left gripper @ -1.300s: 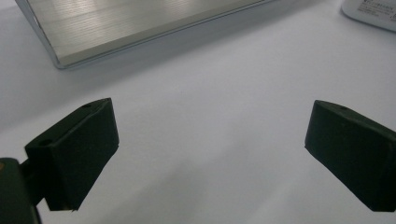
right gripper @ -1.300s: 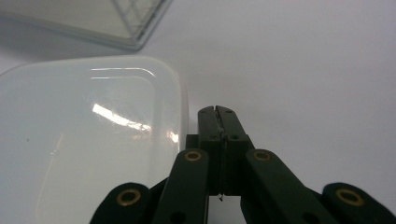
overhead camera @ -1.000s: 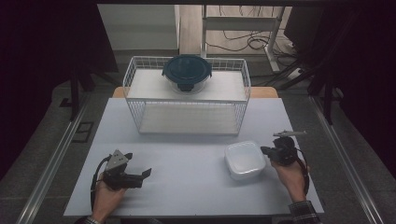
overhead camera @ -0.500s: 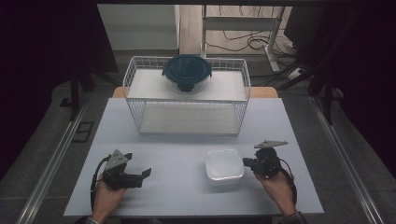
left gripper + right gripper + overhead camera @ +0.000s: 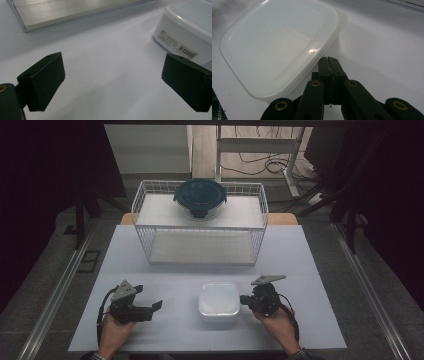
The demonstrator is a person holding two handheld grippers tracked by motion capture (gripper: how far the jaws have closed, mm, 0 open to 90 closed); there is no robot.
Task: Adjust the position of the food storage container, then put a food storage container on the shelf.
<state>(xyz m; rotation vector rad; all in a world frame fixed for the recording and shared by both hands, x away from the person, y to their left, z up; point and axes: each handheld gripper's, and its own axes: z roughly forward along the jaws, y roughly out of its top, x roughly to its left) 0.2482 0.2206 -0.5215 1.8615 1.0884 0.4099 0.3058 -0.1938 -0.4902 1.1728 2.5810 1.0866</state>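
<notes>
White table (image 5: 170, 270): barcoded container (image 5: 186, 27); left hand-held gripper (image 5: 112, 80) gapes, right hand-held gripper (image 5: 329, 62) closed, empty.

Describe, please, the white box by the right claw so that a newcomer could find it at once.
Start at the wire basket at the far side of the table. The white lidded box sits in front of it, near the table's front edge, at the tips of the shut right claw. Unlike the round dark-lidded container on the basket, it is square and pale.

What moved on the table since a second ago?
The right gripper, fingers shut, slid left across the table, pushing the white plastic container toward the middle. The left gripper stayed put, fingers open. The wire basket and the dark-lidded bowl on it did not move.
</notes>
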